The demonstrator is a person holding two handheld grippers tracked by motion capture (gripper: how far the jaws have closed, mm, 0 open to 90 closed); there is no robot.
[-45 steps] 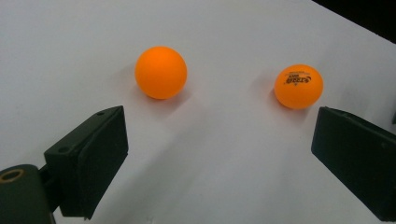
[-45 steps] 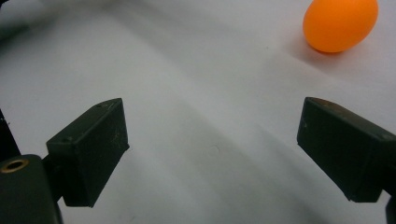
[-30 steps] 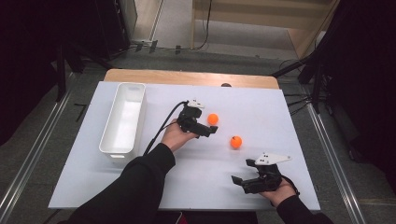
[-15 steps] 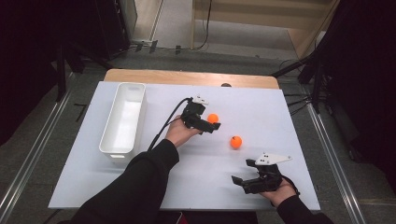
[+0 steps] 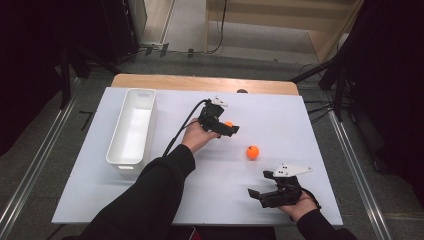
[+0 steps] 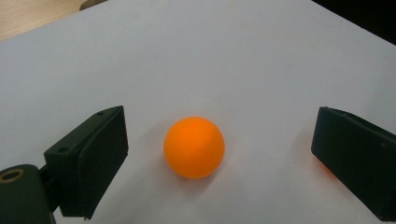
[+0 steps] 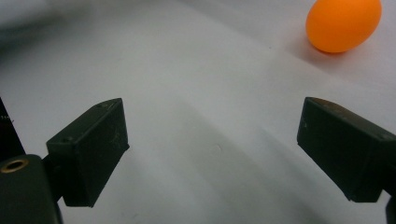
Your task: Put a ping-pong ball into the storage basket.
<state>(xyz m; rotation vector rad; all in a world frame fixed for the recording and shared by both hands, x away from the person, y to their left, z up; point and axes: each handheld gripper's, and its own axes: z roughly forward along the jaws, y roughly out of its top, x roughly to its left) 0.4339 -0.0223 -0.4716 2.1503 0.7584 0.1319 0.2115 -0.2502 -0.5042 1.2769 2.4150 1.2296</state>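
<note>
Two orange balls lie on the white table. One ball (image 6: 194, 147) rests on the table between the jaws of my left gripper (image 6: 219, 156), which is open; neither jaw touches it. From above, that ball (image 5: 228, 123) peeks out behind the left gripper (image 5: 231, 128) near the table's middle. The other ball (image 5: 253, 152) lies free to the right of it and shows as the ball (image 7: 343, 23) at the top right of the right gripper view. My right gripper (image 5: 260, 184) hovers near the front edge, and it is open (image 7: 210, 149) over bare table.
A long white bin (image 5: 131, 131) stands at the table's left, and it looks empty. The white tabletop (image 5: 300, 120) ends in a wooden strip (image 5: 200, 82) at the back. A black cable (image 5: 177, 135) trails from the left gripper along the forearm.
My left gripper has moved a little forward and right, so the near ball now lies between its jaws. The right gripper and the other ball have not moved.
</note>
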